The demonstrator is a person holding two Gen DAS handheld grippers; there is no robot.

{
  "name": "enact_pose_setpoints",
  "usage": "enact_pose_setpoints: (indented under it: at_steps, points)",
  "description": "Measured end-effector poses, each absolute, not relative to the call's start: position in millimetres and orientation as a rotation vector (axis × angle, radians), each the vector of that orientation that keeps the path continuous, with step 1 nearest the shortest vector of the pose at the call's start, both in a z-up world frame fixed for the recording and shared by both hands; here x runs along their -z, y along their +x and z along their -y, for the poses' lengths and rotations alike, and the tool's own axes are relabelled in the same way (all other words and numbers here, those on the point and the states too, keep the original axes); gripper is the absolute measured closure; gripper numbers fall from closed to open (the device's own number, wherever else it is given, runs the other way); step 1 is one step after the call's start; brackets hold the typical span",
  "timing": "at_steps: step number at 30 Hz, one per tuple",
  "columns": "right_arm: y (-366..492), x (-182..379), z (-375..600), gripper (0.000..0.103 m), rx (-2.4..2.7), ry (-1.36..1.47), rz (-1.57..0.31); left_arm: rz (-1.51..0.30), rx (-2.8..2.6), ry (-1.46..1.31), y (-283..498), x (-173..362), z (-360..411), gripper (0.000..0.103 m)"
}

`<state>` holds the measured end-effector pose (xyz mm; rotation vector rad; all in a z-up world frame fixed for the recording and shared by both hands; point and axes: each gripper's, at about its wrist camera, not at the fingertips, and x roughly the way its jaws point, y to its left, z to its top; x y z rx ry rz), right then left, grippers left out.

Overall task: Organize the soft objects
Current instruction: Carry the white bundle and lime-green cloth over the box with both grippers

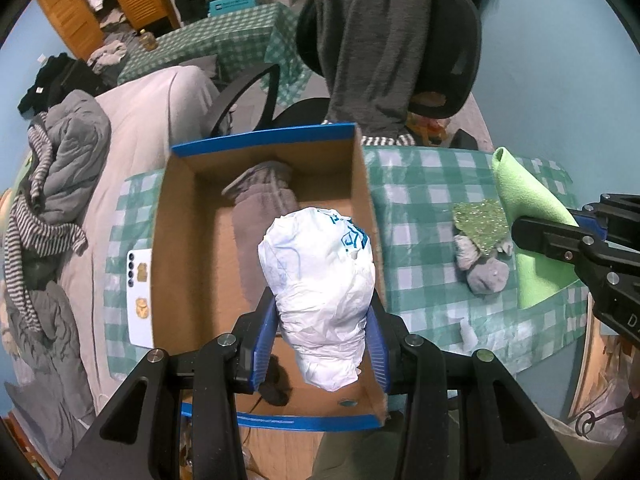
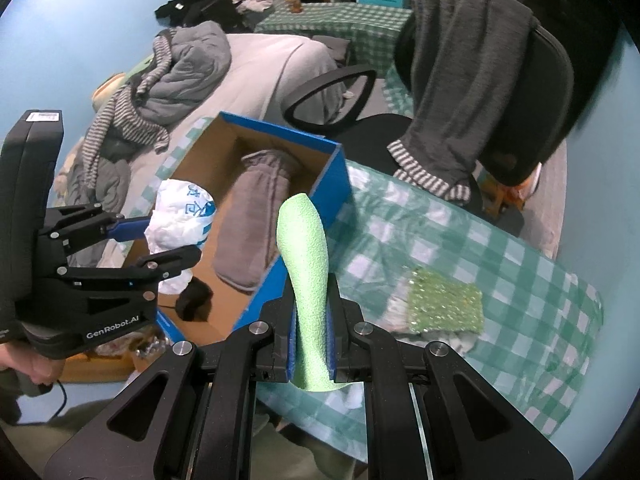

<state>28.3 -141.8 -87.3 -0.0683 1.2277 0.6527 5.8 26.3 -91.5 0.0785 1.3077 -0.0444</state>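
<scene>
**Op:** Bag (image 1: 320, 292) first, on my left: the left tool (image 1: 320, 344) is clamped on that crumpled white plastic bag, both blue pads pressed into its sides, and it hangs over the near end of the open box (image 1: 176, 208).

**Spotter:** What's in the box already?

**Op:** A grey mitten (image 1: 260, 208) lying along the floor of it, and something small and dark (image 1: 274, 384) at the near end, under the bag. I can't tell what that is.

**Spotter:** And to the right?

**Op:** On the checked tabletop (image 1: 420, 200), a glittery green pad (image 1: 480, 220) resting on a grey cloth (image 1: 486, 272). Further right, my right tool (image 2: 312, 344) is pinched together on a light green foam sheet (image 2: 306, 264), which stands up between the pads beside the box's blue wall (image 2: 332, 188).

**Spotter:** Risks?

**Op:** The bag is slippery and springy. If I let go too high, I reckon it bounces off the mitten or catches the rim and tips out. The sheet is floppy; it could snag that wall on the way in and fold over. Both tools sit close together, so bringing them in at once could knock one against the other.
</scene>
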Motion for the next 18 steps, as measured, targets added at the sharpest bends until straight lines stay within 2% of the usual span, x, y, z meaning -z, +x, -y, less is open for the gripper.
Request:
enact_pose_setpoints:
  at_steps: [18]
  points:
    - [42,94,59,0.093,-0.764,-0.133,-1.243,-1.317,-0.034,0.01,2,99,-93,0.061]
